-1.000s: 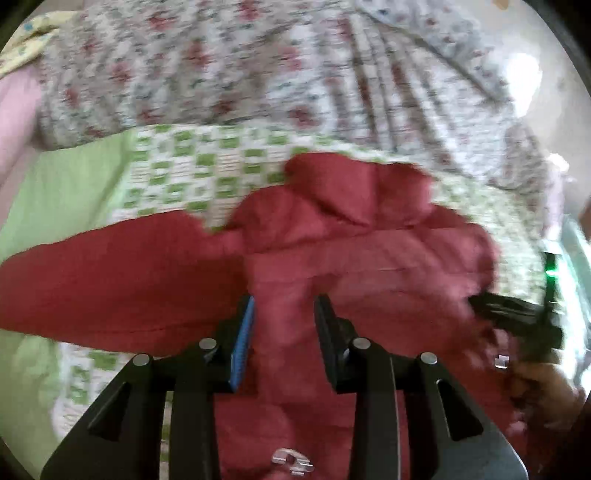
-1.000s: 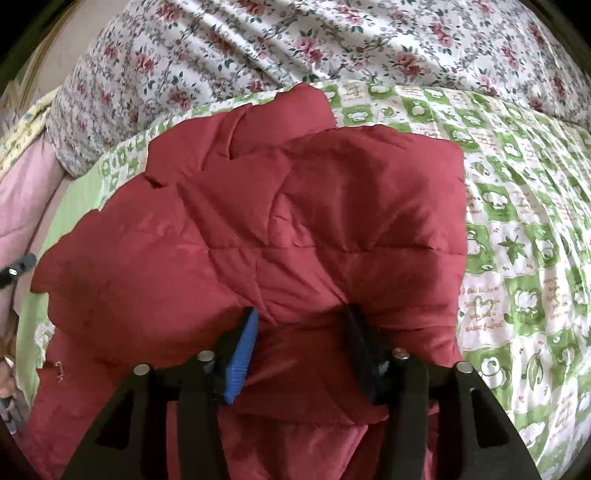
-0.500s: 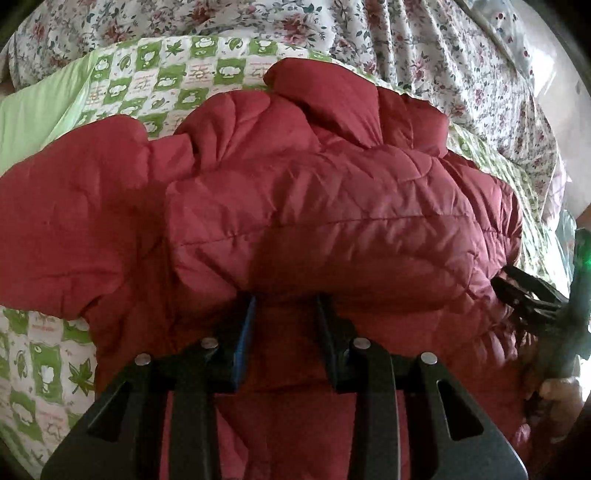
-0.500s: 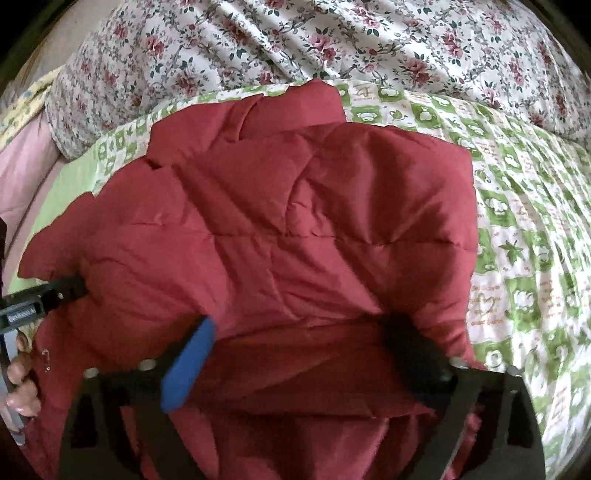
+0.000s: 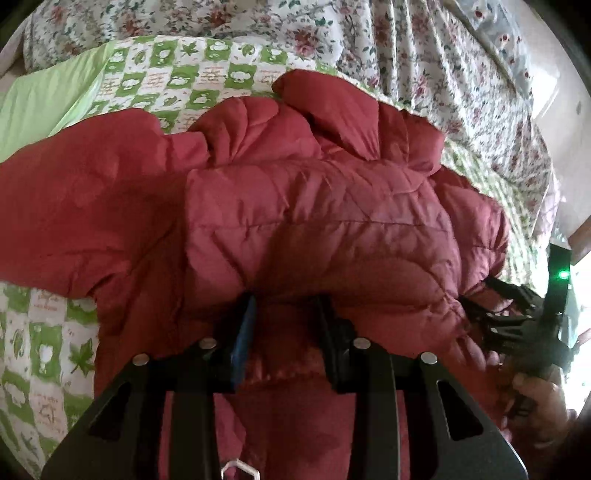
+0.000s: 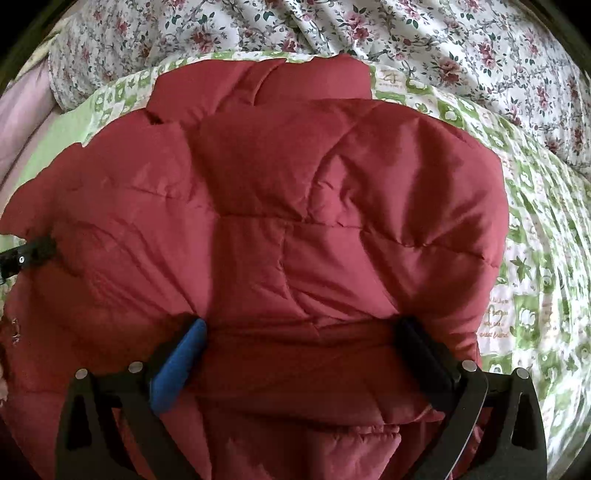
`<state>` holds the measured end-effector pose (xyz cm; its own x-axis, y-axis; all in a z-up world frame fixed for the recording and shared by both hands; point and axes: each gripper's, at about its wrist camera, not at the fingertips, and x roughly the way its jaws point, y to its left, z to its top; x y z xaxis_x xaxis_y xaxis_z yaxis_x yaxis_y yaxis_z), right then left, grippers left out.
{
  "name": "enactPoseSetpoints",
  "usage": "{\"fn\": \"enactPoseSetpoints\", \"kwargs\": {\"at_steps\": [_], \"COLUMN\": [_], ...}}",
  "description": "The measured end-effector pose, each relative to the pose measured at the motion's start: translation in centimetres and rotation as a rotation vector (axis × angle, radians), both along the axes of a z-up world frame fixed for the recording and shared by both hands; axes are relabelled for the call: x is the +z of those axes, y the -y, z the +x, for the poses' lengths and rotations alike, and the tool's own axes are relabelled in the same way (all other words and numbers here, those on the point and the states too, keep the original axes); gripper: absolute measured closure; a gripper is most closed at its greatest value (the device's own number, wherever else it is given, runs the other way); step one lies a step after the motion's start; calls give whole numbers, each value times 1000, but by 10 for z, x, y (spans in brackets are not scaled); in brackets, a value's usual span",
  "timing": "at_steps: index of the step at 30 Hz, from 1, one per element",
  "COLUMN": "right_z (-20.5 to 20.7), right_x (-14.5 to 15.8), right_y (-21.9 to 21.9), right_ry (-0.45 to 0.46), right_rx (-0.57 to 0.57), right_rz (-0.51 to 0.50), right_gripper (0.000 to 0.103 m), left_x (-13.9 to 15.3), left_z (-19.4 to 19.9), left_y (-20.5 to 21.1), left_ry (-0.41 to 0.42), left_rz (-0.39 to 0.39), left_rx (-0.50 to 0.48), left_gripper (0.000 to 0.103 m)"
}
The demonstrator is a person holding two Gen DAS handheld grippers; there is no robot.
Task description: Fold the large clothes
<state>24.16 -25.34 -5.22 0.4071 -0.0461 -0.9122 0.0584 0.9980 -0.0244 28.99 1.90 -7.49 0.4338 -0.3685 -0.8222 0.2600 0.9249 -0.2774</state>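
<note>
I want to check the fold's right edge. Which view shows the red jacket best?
The right wrist view: the red jacket fills it, its right edge clear against the green quilt. In the left wrist view that side curves away behind the right gripper.

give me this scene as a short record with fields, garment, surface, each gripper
garment: red quilted puffer jacket, lower part doubled up over its body
surface: green-and-white patterned quilt; floral bedding behind
left gripper: jaws narrowly apart, jacket fabric bunched between them
right gripper: jaws spread wide at the folded edge, nothing clamped
stage: fold laid, grip being let go
</note>
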Motion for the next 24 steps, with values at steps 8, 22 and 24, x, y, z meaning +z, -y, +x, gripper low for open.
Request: {"fn": "enactPoseSetpoints", "kwargs": {"at_steps": [8, 22, 24], "right_z": [-31, -89, -95], "right_x": [42, 99, 100], "right_y": [3, -22, -27], "right_ry": [89, 175, 175], "right_rx": [-23, 23, 34], "right_rz": [95, 184, 187], "right_gripper": [0, 0, 0], "left_x": [25, 17, 13], "left_z": [-17, -12, -9], "left_y": [-42, -197, -218], "left_ry": [18, -7, -12], "left_rz": [-53, -201, -209], "left_rx": [103, 515, 564], "left_gripper": [39, 39, 39]}}
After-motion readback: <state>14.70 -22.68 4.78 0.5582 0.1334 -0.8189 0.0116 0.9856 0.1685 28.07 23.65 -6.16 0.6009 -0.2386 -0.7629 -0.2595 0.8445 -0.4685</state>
